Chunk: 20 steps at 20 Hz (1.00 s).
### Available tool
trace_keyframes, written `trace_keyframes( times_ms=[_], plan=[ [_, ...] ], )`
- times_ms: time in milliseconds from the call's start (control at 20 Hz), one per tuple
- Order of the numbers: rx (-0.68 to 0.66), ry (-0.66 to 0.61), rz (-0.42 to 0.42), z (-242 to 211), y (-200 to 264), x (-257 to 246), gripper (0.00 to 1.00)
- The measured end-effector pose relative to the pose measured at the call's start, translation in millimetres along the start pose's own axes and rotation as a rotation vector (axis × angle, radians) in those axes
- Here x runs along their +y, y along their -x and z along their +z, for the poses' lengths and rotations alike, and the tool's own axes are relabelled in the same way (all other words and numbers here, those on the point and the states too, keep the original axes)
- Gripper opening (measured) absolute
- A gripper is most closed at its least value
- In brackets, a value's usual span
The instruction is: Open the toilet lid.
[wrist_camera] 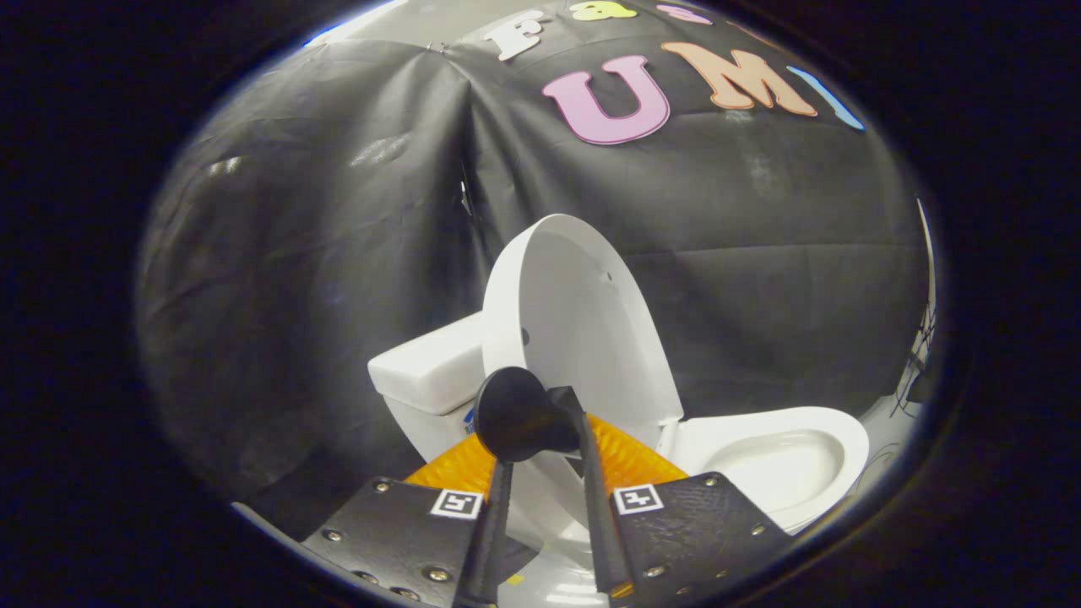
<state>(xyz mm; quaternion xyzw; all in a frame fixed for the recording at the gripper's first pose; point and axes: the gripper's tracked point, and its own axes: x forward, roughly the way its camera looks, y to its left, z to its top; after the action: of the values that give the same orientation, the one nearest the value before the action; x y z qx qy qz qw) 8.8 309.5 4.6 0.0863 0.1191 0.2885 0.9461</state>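
Gripper [540, 422] sat low in front of the toilet, fingers w/ only a narrow gap betw. them, tips converging at the lower edge of the raised toilet lid [583, 321]. Lid edge appeared to run betw. the tips, but whether both fingers [494, 515] pressed on it couldn't be told – the dark tips hid the contact. Lid stood upright, tilted back toward the tank [431, 367], its inner face toward the camera. Seat and bowl [785, 460] lay exposed just beyond and to the right of the fingers. Small square black-and-white markers [457, 504] sat on each gripper plate; no readable text on them. A bit of blue label showed on the tank front below its lid, too hidden to read.
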Motion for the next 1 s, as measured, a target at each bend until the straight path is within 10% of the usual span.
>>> trace_keyframes(
  times_ms=[150, 300, 1000],
  plan=[
    [0.031, -0.002, 0.008, -6.0, 1.7, -0.2, 0.50],
    [0.022, 0.034, 0.002, -2.3, 9.8, 1.4, 1.00],
    [-0.027, 0.015, -0.009, 18.4, 35.9, -15.7, 1.00]
  ],
)
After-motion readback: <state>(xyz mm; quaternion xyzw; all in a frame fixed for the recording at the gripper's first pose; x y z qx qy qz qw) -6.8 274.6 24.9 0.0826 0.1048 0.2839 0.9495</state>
